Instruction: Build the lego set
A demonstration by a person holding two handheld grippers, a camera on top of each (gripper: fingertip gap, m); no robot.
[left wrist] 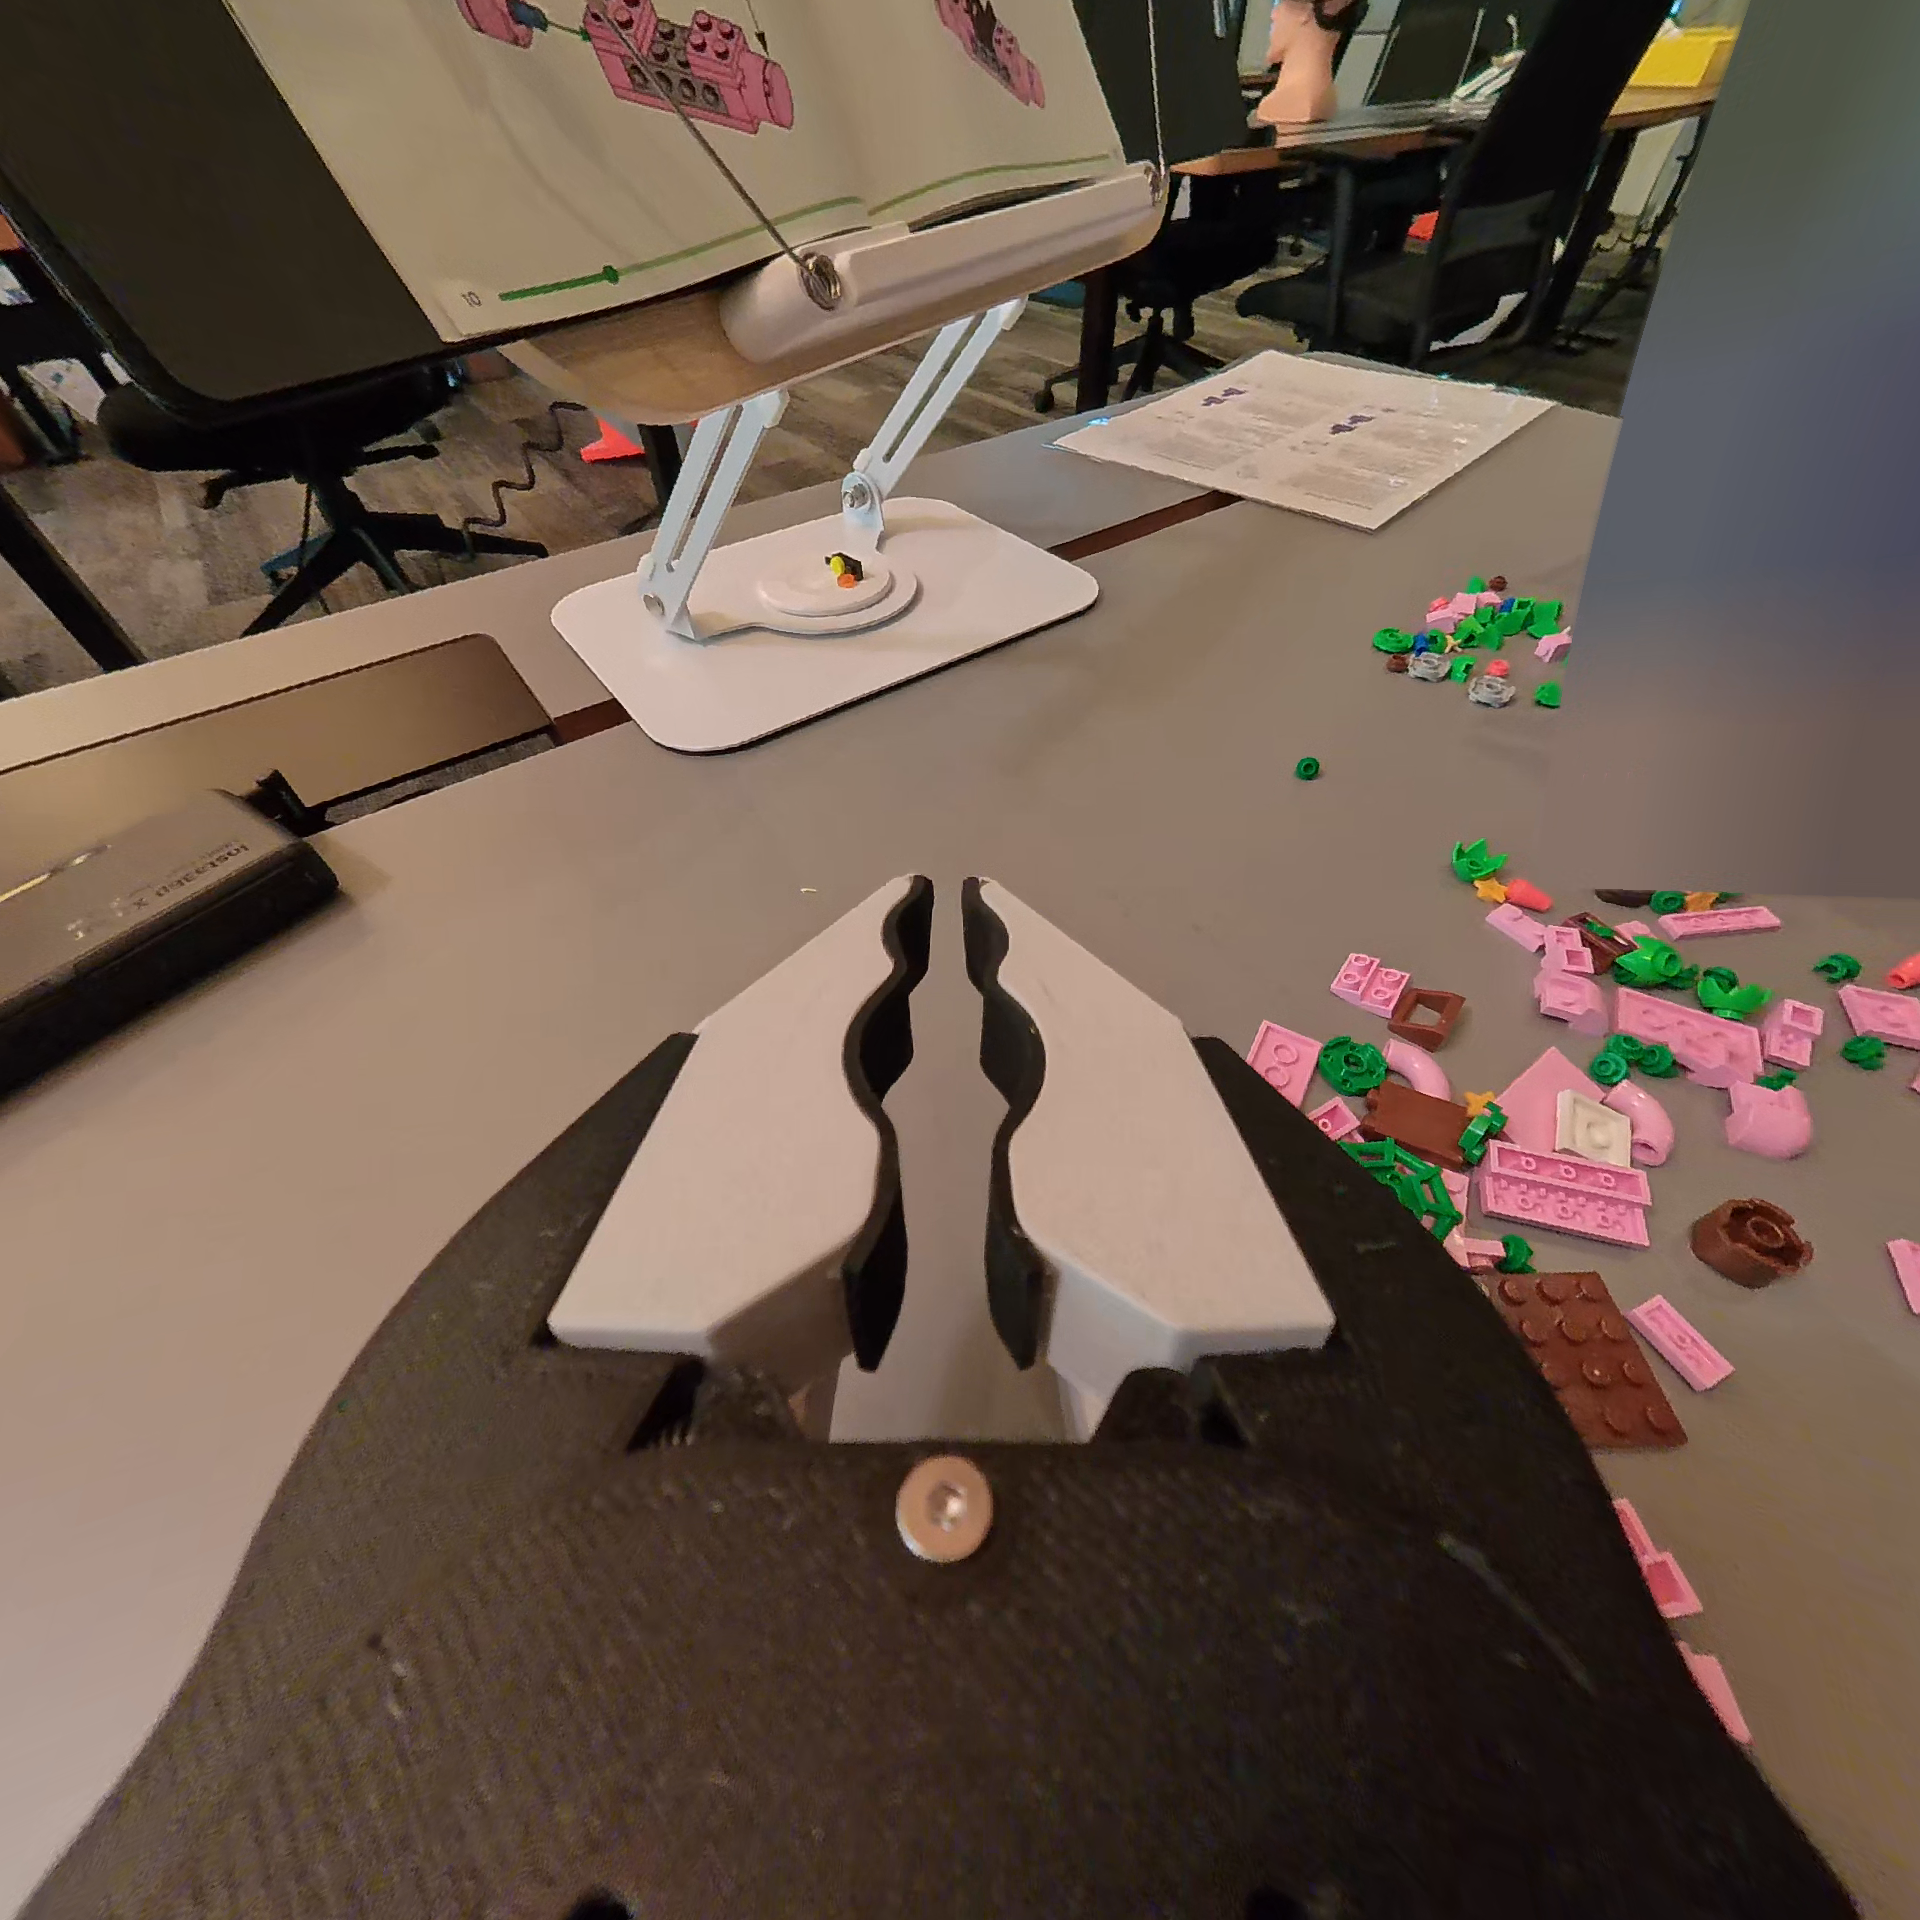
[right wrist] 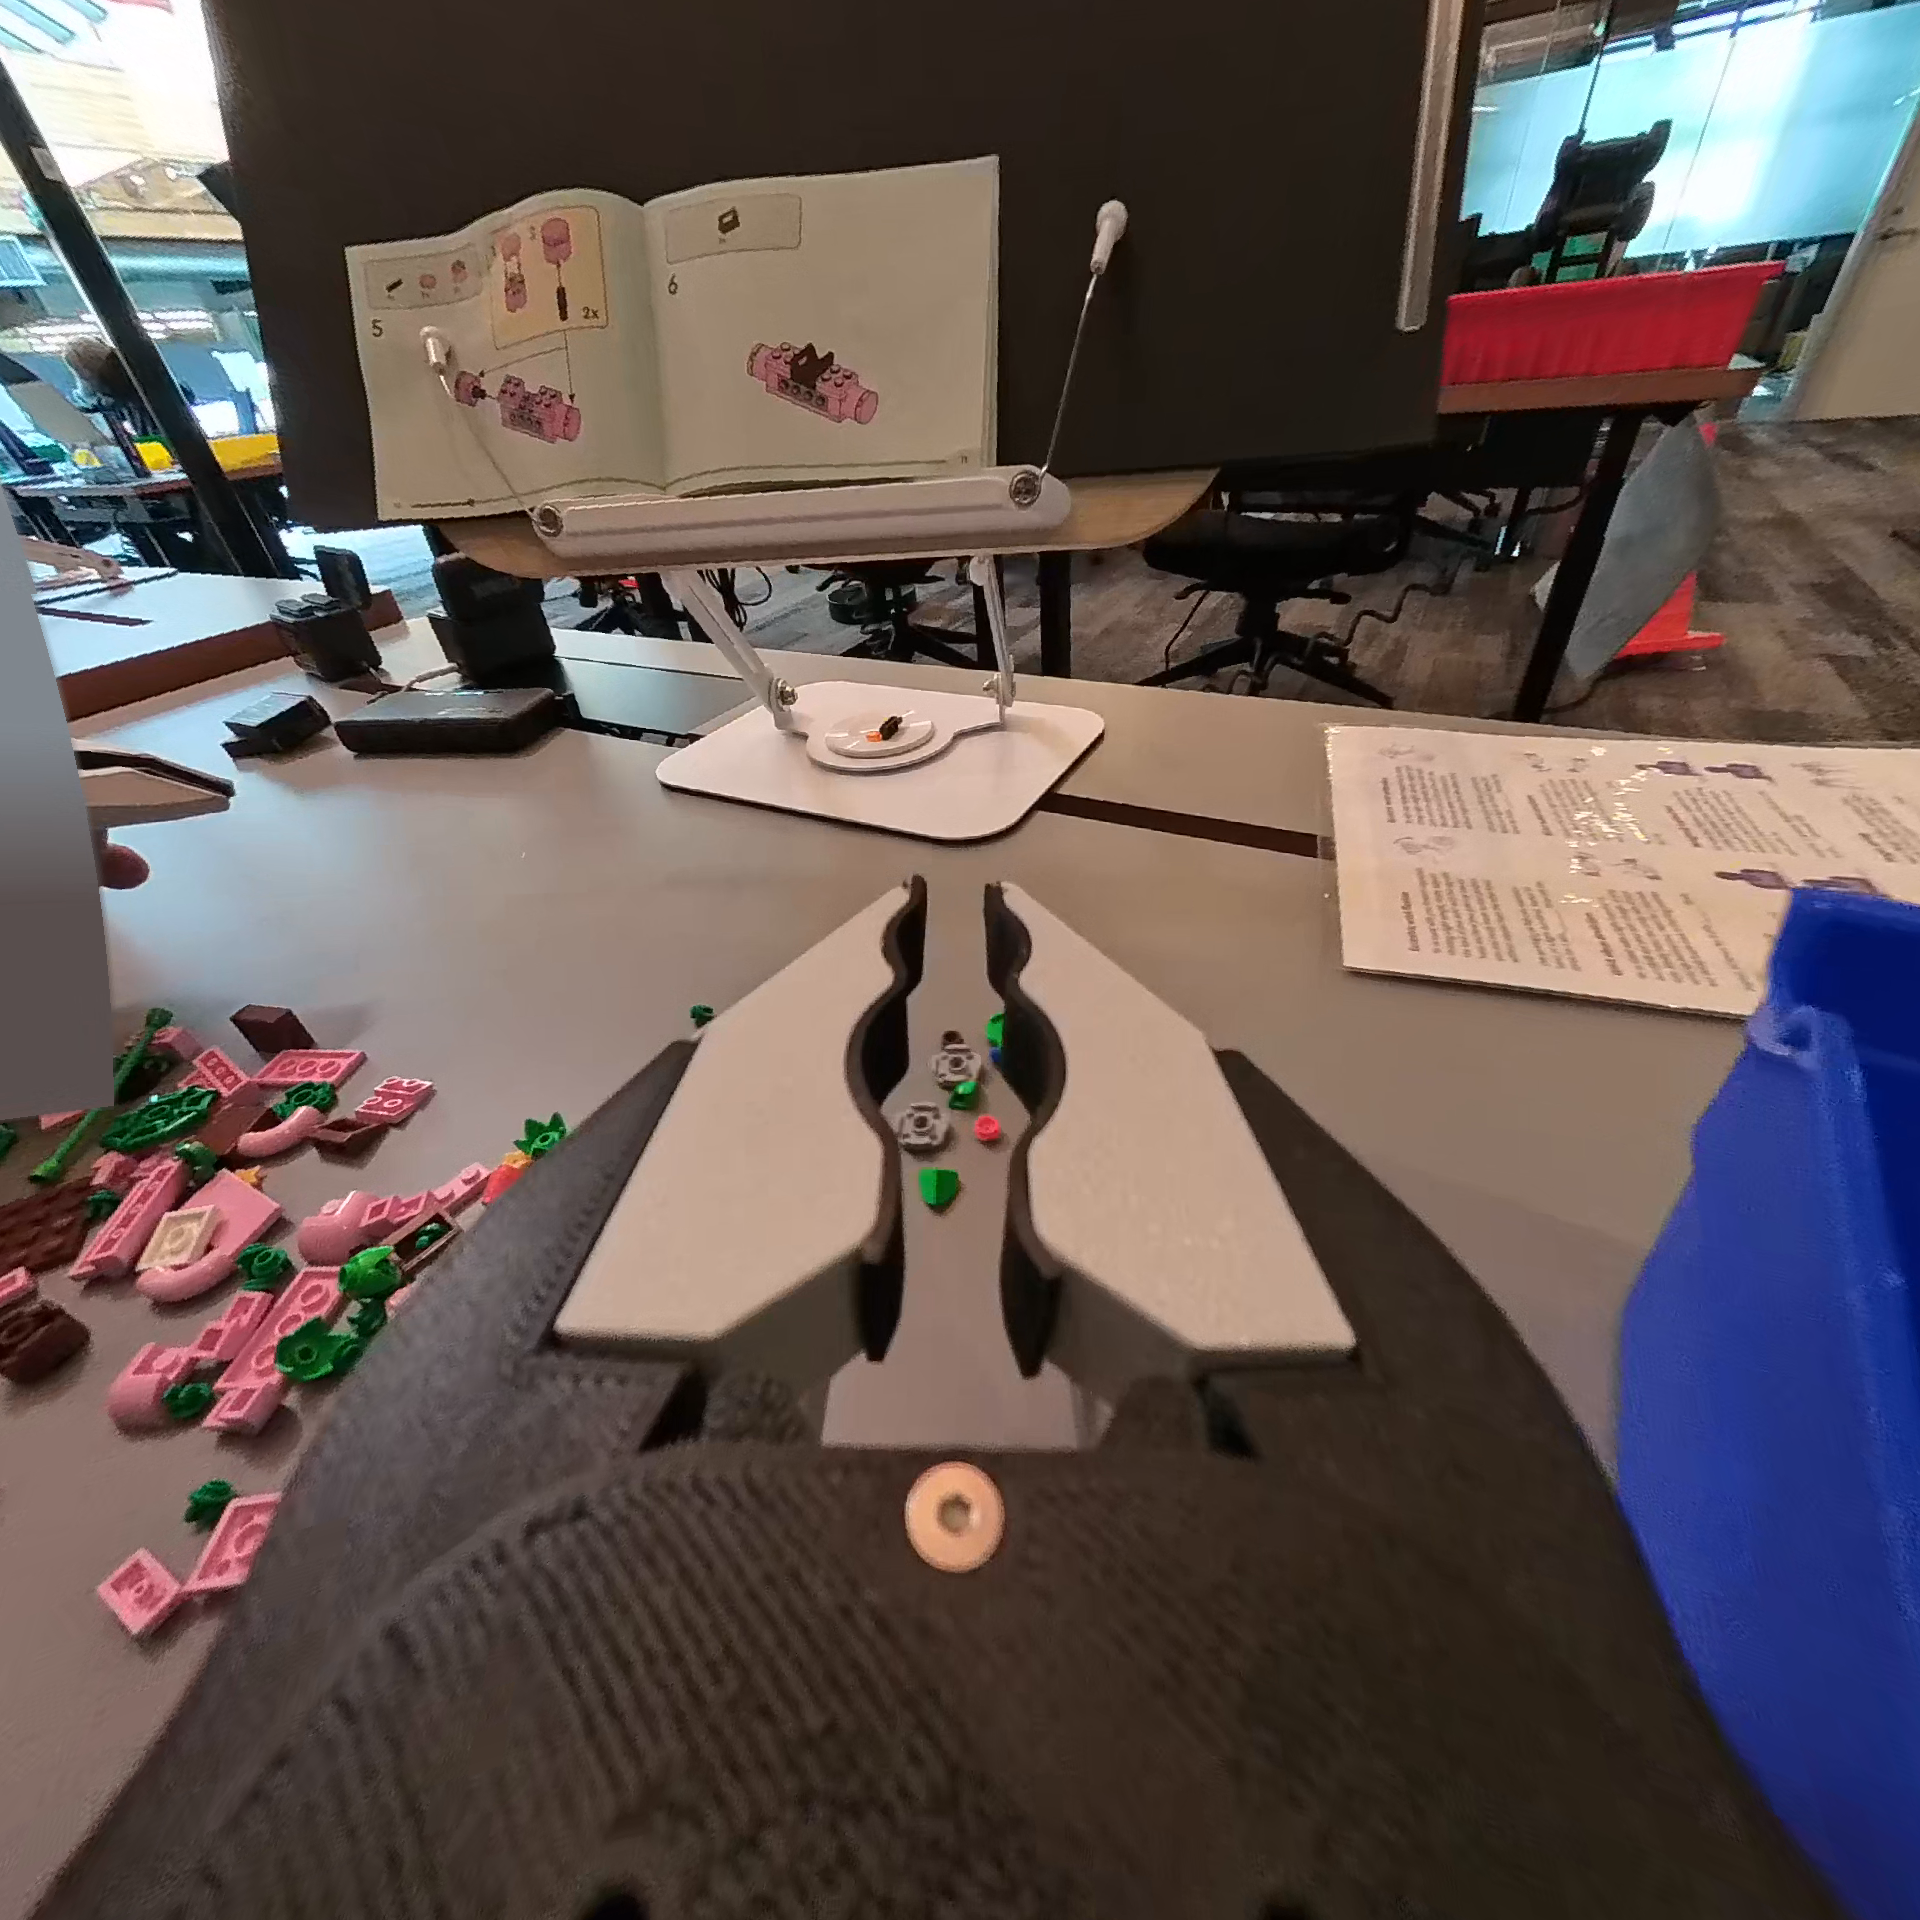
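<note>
Loose lego pieces (left wrist: pixel 1558 1195), pink, green and brown, lie scattered on the grey table (left wrist: pixel 1091 810) to the right of my left gripper (left wrist: pixel 942 883). Among them are a brown studded plate (left wrist: pixel 1579 1361) and a brown round piece (left wrist: pixel 1752 1242). The left gripper is closed to a thin slit and holds nothing. My right gripper (right wrist: pixel 954 888) is also nearly closed and empty, above small grey (right wrist: pixel 920 1125) and green (right wrist: pixel 938 1188) pieces on the table. The main pile (right wrist: pixel 208 1195) lies to its left. The open instruction booklet (right wrist: pixel 675 343) rests on a white stand (right wrist: pixel 883 769).
A blue bin (right wrist: pixel 1787 1351) stands close on the right of the right gripper. A laminated sheet (right wrist: pixel 1610 862) lies at the back right. A black box (left wrist: pixel 135 914) lies at the left. A tiny piece (left wrist: pixel 844 568) sits on the stand's base (left wrist: pixel 831 675). Office chairs and desks stand beyond the table. The grippers' ends are close to 30 cm from one another. The brown studded plate (left wrist: pixel 1579 1361) is closer to my left gripper, around 15 cm from its tips; the right tips are 30 cm off.
</note>
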